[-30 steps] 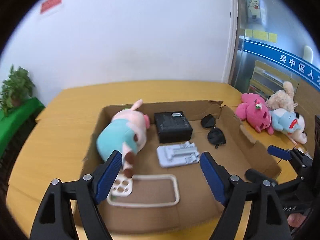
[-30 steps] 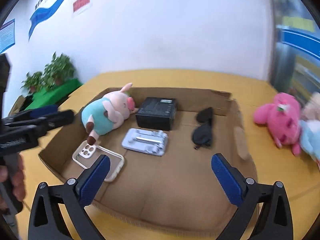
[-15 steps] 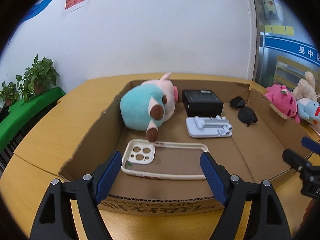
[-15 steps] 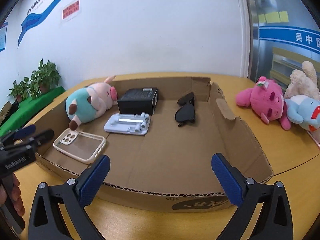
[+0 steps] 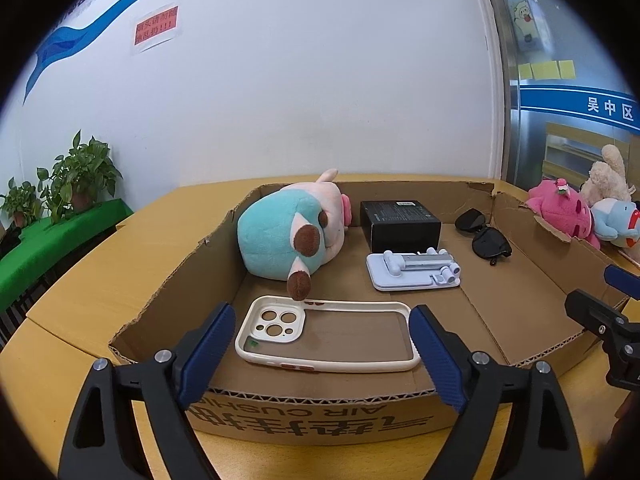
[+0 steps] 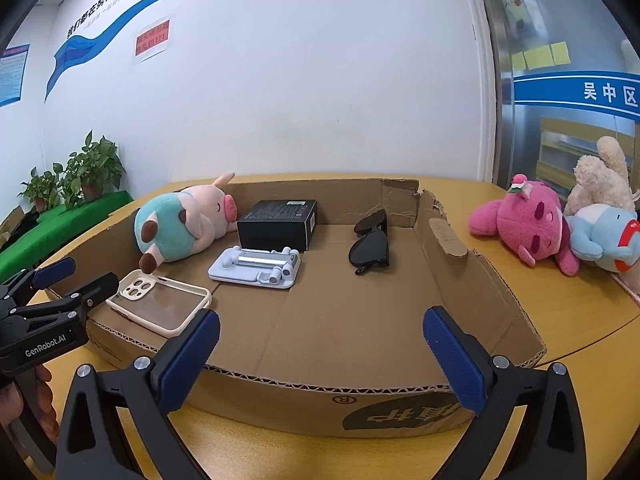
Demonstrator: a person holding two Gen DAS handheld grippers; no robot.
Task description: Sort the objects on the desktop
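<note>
— So, taking the cardboard tray (image 6: 484,280) on the desk (image 6: 592,312) as the landmark, what lies in it, left to right?

— At its left wall, a pink-and-teal plush pig (image 6: 180,226) on its side. Just in front of the pig's foot, near the tray's front left corner, a cream phone case (image 6: 160,304) lies flat, camera cut-outs toward the pig.

— And toward the middle?

— A black box (image 6: 278,228) against the tray's back wall, touching the pig's snout or very nearly. Just in front of it, a pale folding phone stand (image 6: 256,268). Right of both, toward the back, folded black sunglasses (image 6: 370,246). The tray's right half is bare cardboard.

— Outside the tray?

— To its right, on the desk, a pink plush (image 6: 528,224), a blue plush (image 6: 600,236) and a beige plush (image 6: 604,176) huddle together.

— The grippers?

— Left gripper (image 5: 320,354) hovers at the tray's front left edge, jaws spread wide either side of the phone case, holding nothing. Right gripper (image 6: 320,360) hovers at the tray's front wall, jaws spread wide too, empty.
</note>
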